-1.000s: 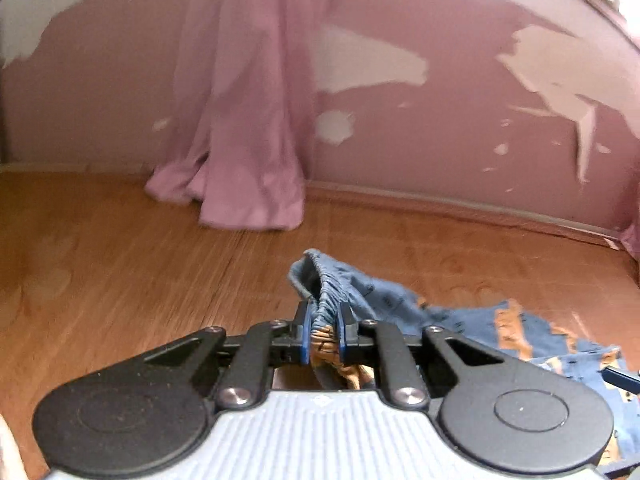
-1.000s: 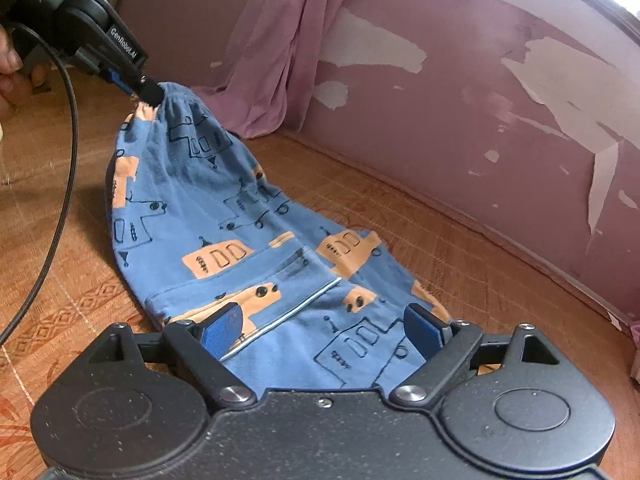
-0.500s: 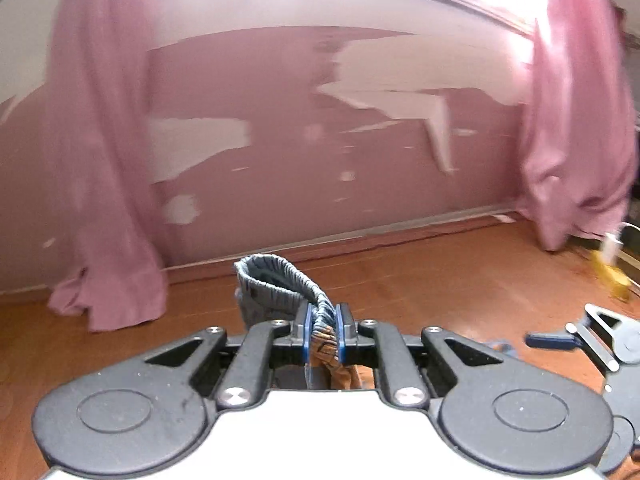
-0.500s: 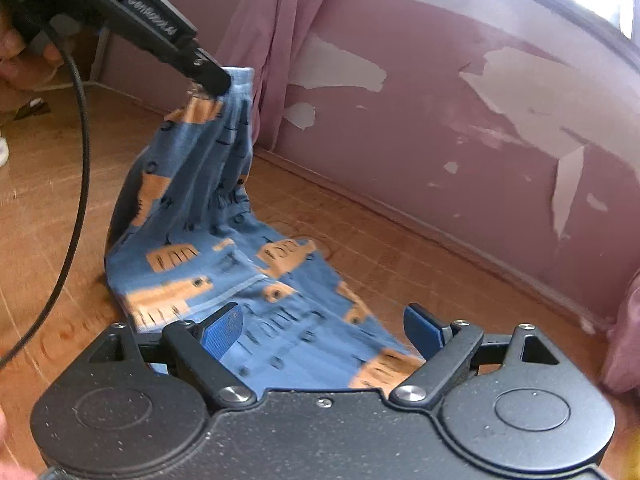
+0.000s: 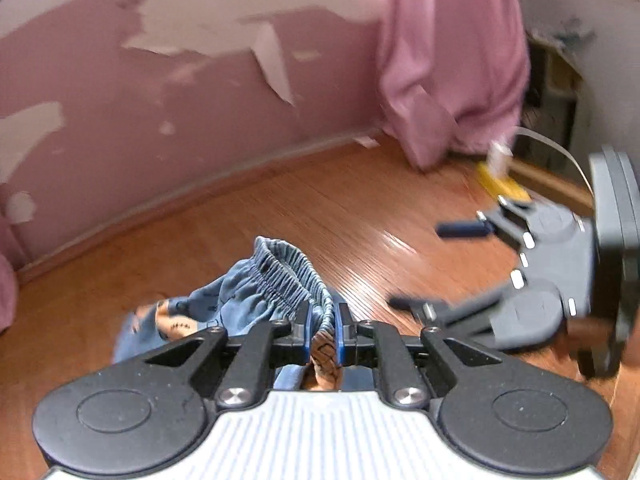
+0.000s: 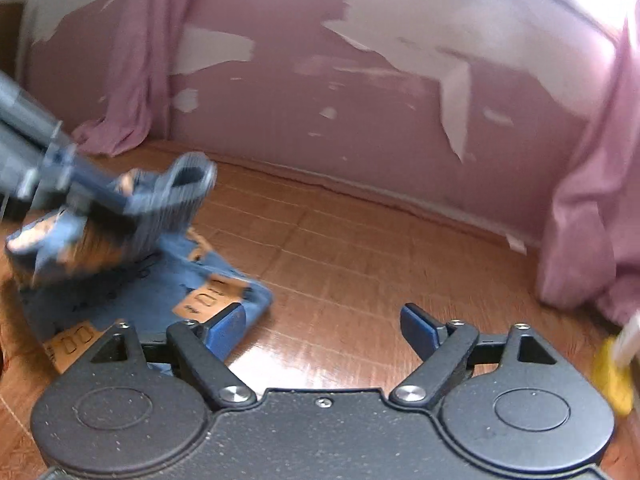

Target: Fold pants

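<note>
Since a second ago your left gripper (image 5: 323,330) swings the clamped waistband (image 5: 286,274) toward three o'clock, folding the pants (image 6: 160,280) over on the floor (image 6: 340,264). Your right gripper (image 6: 322,326) gapes wide, empty; pin the hem next.

blue printed soft cloth pants (image 5: 256,292), ribbed elastic waistband | glossy orange-brown wood-plank floor (image 6: 360,264) | matt pink wall with peeling paint (image 6: 360,92) | matt black plastic left claw (image 5: 323,328), shiny metal screws

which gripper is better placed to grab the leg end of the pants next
Right. The right gripper is open and empty, with the hem of the pants lying on the floor beside its left fingertip. The left gripper is shut on the waistband.
</note>
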Demonstrator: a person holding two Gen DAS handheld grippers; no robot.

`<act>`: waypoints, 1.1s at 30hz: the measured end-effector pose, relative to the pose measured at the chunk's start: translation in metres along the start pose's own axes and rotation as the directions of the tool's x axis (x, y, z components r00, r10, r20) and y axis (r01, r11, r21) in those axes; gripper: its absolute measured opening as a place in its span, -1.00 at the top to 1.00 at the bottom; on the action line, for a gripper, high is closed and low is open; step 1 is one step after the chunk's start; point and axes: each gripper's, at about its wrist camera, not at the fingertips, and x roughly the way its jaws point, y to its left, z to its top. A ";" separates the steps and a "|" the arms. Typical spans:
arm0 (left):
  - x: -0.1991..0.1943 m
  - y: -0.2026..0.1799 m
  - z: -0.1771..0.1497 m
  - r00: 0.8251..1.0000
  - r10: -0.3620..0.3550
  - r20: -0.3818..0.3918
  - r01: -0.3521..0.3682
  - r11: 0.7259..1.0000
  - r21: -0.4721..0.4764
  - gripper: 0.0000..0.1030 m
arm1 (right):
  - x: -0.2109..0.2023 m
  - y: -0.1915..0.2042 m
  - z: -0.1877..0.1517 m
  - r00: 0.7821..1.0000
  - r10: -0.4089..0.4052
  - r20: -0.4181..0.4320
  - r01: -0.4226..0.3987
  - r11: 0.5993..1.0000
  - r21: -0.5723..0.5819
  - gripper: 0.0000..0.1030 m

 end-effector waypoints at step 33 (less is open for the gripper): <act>0.029 -0.018 -0.051 0.984 0.047 -0.169 -0.034 0.996 0.079 0.41 | 0.061 -0.012 -0.005 0.873 0.487 0.031 -0.441 0.760 0.477 -0.04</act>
